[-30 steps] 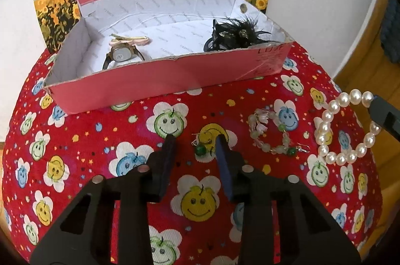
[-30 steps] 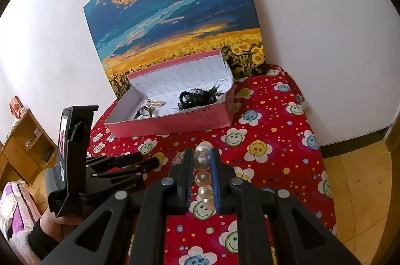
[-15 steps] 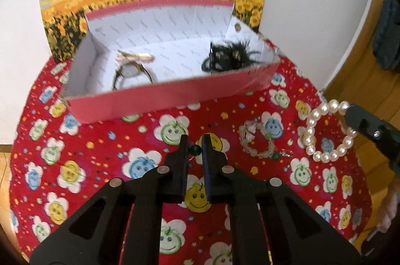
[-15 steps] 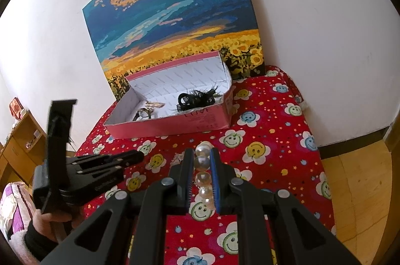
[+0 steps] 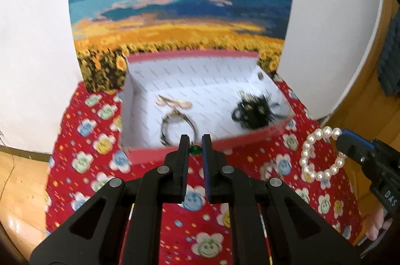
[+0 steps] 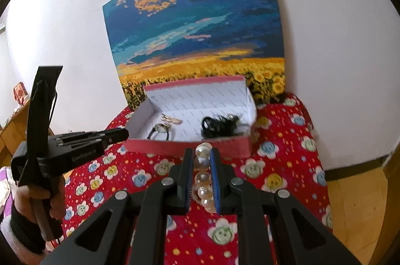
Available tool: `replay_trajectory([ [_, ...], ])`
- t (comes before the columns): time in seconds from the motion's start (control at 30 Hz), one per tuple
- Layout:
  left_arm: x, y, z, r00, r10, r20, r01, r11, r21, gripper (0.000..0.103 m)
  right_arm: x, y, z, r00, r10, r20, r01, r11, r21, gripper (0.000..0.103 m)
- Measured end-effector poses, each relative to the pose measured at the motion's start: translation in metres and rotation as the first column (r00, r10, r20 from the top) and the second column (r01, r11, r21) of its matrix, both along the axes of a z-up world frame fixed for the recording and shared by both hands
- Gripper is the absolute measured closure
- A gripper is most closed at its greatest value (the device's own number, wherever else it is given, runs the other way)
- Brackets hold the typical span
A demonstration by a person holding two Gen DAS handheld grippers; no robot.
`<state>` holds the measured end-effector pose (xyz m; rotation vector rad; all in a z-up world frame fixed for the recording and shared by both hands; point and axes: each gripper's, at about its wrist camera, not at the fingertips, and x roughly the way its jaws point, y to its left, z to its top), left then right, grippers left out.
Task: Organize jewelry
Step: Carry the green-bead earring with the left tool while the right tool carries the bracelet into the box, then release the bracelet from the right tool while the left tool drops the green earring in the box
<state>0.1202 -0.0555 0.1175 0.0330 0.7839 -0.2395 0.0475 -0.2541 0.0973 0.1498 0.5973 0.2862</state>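
Note:
My left gripper (image 5: 195, 142) is shut on a green bead earring (image 5: 195, 150), held in the air just before the front wall of the pink box (image 5: 155, 155). Inside the white-lined box lie a watch (image 5: 175, 124), a hair clip (image 5: 175, 102) and a black feathered piece (image 5: 252, 112). My right gripper (image 6: 201, 152) is shut on a pearl bracelet (image 6: 201, 162). In the left wrist view that pearl bracelet (image 5: 312, 160) hangs as a loop from the right gripper (image 5: 343, 141), over the table's right side. The left gripper (image 6: 122, 134) shows side-on, left of the box (image 6: 190, 148).
A round table under a red smiley-flower cloth (image 5: 87, 165) carries the box. A sunflower-field painting (image 5: 180, 15) leans on the white wall behind it. Wooden floor (image 6: 355, 202) lies past the table edge, a wooden cabinet (image 6: 12, 120) stands far left. A hand (image 6: 37, 197) holds the left gripper's handle.
The left gripper closed on the green earring and lifted it off the cloth toward the box. The right gripper rose a little, still holding the pearls.

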Motion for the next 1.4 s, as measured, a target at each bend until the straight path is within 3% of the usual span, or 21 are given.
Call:
replay_trajectory([
  [0.23, 0.033, 0.020, 0.011, 0.999, 0.034, 0.015, -0.034, 0.999, 0.006, 0.095, 0.027, 0.023, 0.019, 0.999, 0.033, 0.030, -0.032, 0.999, -0.024, 0.088],
  [0.5, 0.078, 0.030, -0.007, 0.998, 0.057, -0.021, -0.057, 0.998, -0.004, 0.095, 0.069, 0.045, 0.023, 0.998, 0.061, 0.035, -0.060, 0.998, -0.031, 0.088],
  [1.07, 0.146, 0.035, -0.080, 0.989, 0.071, -0.126, -0.072, 0.997, -0.003, 0.095, 0.157, 0.067, -0.030, 0.997, 0.056, -0.051, -0.058, 0.998, -0.032, 0.088],
  [1.4, 0.155, 0.030, -0.094, 0.989, 0.084, -0.122, -0.081, 0.996, 0.032, 0.095, 0.176, 0.072, -0.050, 0.997, 0.035, -0.072, -0.040, 0.997, -0.061, 0.088],
])
